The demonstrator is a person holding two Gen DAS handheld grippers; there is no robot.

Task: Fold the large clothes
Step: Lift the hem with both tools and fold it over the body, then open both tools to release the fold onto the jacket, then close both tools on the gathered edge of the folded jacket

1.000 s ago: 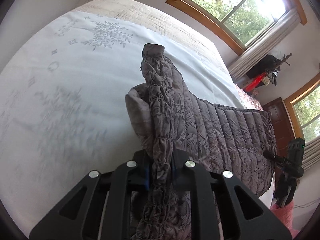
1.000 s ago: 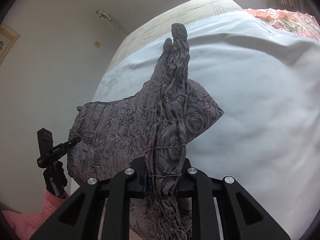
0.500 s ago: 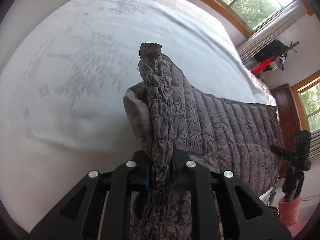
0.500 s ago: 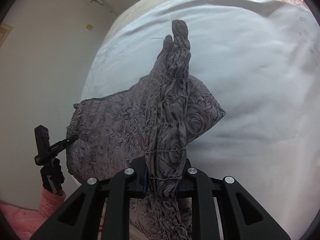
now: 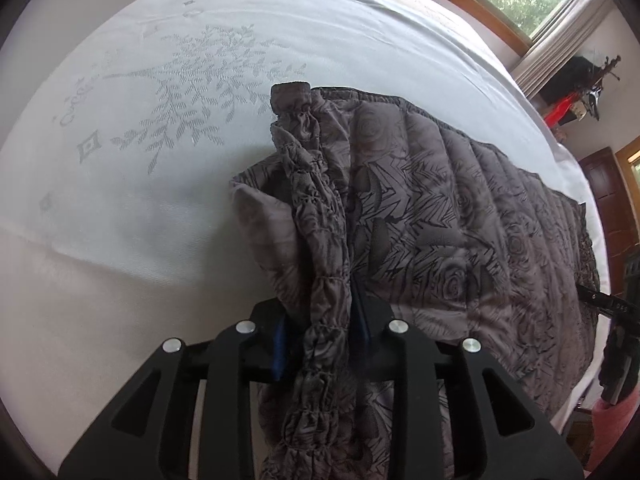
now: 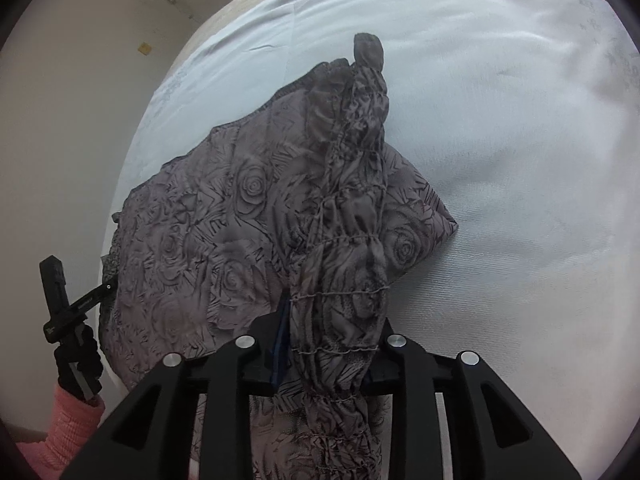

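**Both grippers letting go of the folded edge**

Left wrist view is showing the left gripper [image 5: 320,344] at the bottom middle of the frame with a gathered, elastic-looking hem of the garment [image 5: 460,240] running up between its fingers. Its jaws are opening right now; there's a sliver of blue pad showing beside the cloth on the left, so I'd say the pinch is coming loose, though the hem is sitting in the gap and not falling out. The garment itself, a grey quilted thing with a rose print, is lying across the bed [image 5: 160,160] from the centre out to the right edge of the frame, looking doubled over.

Over in the right wrist view, the right gripper [image 6: 324,352] is doing the mirror job: the same kind of bunched hem is rising between its fingers, jaws opening too, with a gap on the left side of the fabric. The garment is spreading toward the left of that frame, where the other gripper is poking in from the lower left with a pink sleeve [image 6: 68,432] below it.

My guess on why each tool is holding a corner: carrying the edge over evenly keeps the fold square. Both are pointing steeply down at the bed, which fits laying the edge down.
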